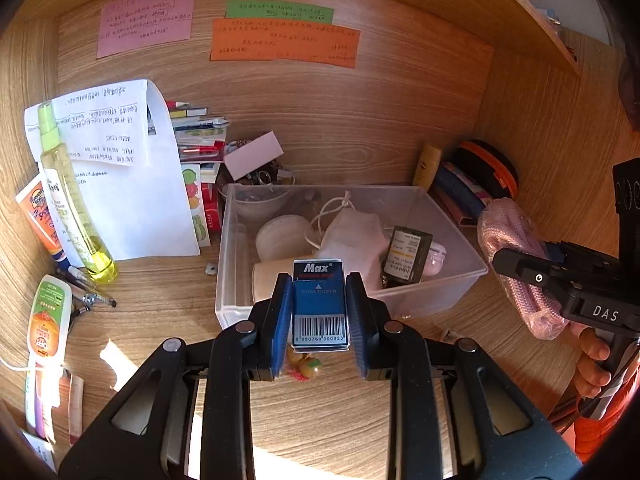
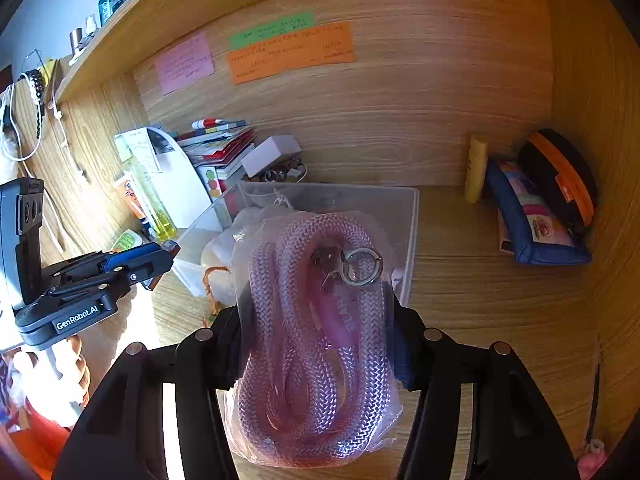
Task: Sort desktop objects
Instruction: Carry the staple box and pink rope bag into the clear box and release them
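My left gripper is shut on a small blue Max staple box and holds it just in front of the near wall of a clear plastic bin. The bin holds a white pouch, a round white container and a dark little bottle. My right gripper is shut on a bagged coil of pink rope with a metal clasp, held over the bin's right near corner. In the left wrist view the right gripper and rope sit right of the bin.
A yellow spray bottle, tubes, pens and white papers lie left of the bin. Stacked books stand behind it. A yellow tube, a blue pouch and an orange-black case sit at the right back corner. Wooden walls enclose the desk.
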A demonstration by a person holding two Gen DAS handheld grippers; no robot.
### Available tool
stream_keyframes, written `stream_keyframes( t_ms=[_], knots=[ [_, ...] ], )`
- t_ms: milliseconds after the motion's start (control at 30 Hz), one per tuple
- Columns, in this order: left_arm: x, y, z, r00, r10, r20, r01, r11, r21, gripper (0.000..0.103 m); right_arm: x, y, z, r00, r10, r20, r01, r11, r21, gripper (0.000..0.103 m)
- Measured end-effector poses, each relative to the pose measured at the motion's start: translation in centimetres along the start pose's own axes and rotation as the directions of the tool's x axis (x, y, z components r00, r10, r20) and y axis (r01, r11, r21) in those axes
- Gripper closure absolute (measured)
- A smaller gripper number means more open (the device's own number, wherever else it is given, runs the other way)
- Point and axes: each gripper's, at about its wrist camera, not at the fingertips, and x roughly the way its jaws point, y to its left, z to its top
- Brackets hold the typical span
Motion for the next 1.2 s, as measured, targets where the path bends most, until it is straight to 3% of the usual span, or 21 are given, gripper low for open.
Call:
stream_keyframes(
  t_ms=[600,967,1200],
  knots=[
    [3.4,1.4,4.2,1.0,-0.008,-0.018,0.008,1.0,-0.01,0.076,5.0,-0.9,4.8,1.0,-0.01,-0.025,0.01,1.0,-0.01,0.05],
    [6.8,2.7,4.3,0.997,-0.006,-0.079,0.003,0.999,-0.035,0.076,9.1,-2.2,4.9,0.995,-0.042,-0.095,0.041,0.999,-0.012,0.05],
    [8.8,3.3,3.7,0.992,-0.005,-0.128,-0.001,0.999,-0.046,0.076,10.1,-2.6,4.6,0.995,-0.039,-0.096,0.038,0.999,-0.015,0.05]
  ],
)
